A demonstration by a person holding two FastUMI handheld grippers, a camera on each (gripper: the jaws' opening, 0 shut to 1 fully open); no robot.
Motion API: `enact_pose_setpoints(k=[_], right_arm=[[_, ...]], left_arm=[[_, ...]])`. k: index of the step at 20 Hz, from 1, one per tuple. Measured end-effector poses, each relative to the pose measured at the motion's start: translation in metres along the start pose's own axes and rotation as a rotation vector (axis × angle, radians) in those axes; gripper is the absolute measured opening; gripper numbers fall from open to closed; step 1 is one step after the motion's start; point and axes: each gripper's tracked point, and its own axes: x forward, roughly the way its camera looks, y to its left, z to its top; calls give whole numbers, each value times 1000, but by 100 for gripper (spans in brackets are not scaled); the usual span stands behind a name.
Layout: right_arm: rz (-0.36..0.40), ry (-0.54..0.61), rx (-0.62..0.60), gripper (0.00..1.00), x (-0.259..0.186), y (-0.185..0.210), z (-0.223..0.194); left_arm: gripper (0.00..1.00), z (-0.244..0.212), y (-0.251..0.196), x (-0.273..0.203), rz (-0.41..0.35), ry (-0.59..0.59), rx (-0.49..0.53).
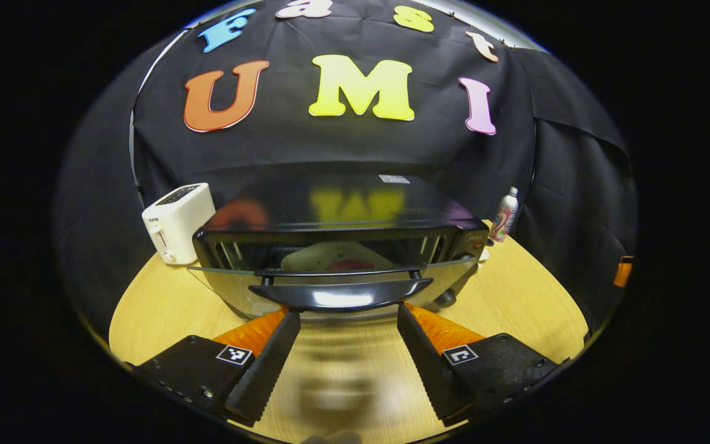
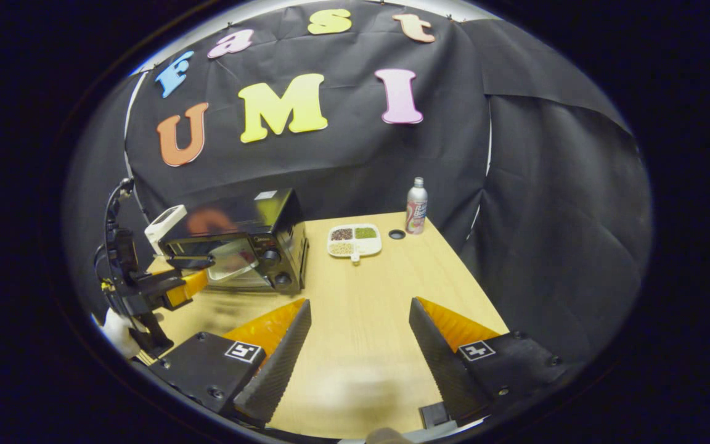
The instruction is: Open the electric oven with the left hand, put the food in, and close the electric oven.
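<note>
Left gripper view: my left gripper spread wide, holding nothing, at the oven door handle.
Handling: I judge the glass door rigid, hinged; push at mid-handle.
Right gripper: wide open, empty.

The oven door is seen partly lowered, its handle just beyond the spread left claw; a toaster stands beside it.

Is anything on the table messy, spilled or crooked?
Nothing is spilled or broken. The oven door hangs partly open, with a plate inside. The toaster, bottle and food tray stand tidy on the table.
</note>
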Motion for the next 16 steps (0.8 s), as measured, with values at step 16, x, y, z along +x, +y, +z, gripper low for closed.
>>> enact_pose_setpoints(k=[16], right_arm=[[-3, -44, -19, 100, -21, 11, 4]], left_arm=[[96, 13, -15, -32, -32, -44, 31]])
